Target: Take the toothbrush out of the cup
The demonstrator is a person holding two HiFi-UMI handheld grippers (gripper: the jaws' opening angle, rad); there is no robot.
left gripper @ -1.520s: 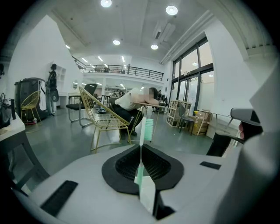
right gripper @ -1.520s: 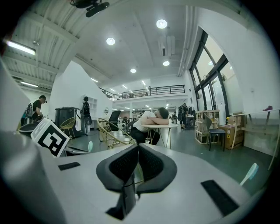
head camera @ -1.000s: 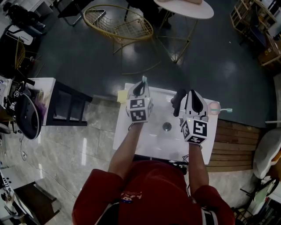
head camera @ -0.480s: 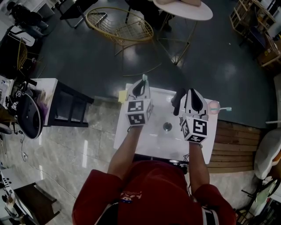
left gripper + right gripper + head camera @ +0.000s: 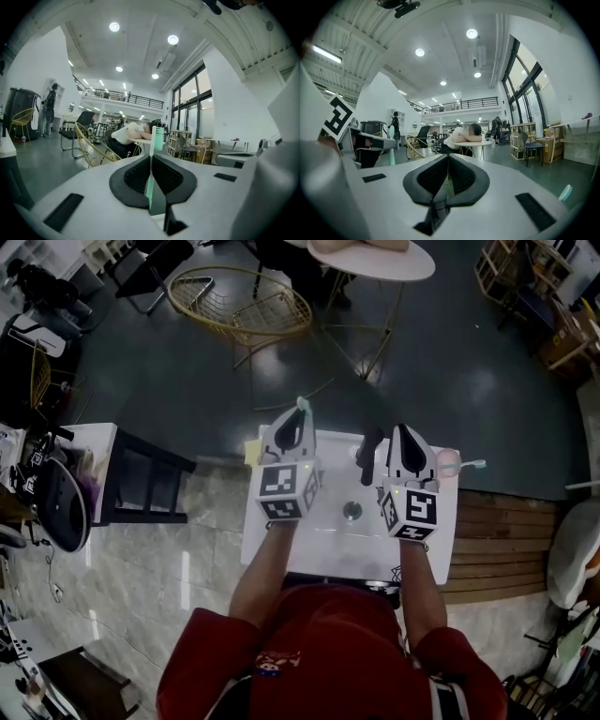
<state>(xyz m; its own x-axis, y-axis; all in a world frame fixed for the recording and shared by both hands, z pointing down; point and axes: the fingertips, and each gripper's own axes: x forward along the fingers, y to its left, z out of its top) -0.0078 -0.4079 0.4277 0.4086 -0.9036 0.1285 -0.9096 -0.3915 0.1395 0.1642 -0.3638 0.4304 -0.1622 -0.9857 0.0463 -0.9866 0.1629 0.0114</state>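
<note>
My left gripper (image 5: pixel 292 420) is shut on a green toothbrush (image 5: pixel 301 405), whose bristle head sticks out past the jaw tips over the far left of the white sink top (image 5: pixel 323 545). In the left gripper view the handle runs between the black pads (image 5: pixel 136 176) and the head of the toothbrush (image 5: pixel 157 138) stands above them. A pink cup (image 5: pixel 448 463) sits at the sink's far right corner, with a teal stick (image 5: pixel 474 464) jutting from it to the right. My right gripper (image 5: pixel 406 434) hovers beside the cup, shut on nothing (image 5: pixel 447 159).
A black faucet (image 5: pixel 367 454) stands between the two grippers, and a round drain (image 5: pixel 352 511) lies nearer me. A yellow sponge (image 5: pixel 251 451) rests at the sink's left edge. A gold wire chair (image 5: pixel 239 306) and a round table (image 5: pixel 370 254) stand beyond on the dark floor.
The left gripper has risen a little with the toothbrush still in it. The right gripper has stayed beside the cup, shut. The head view has shifted slightly.
</note>
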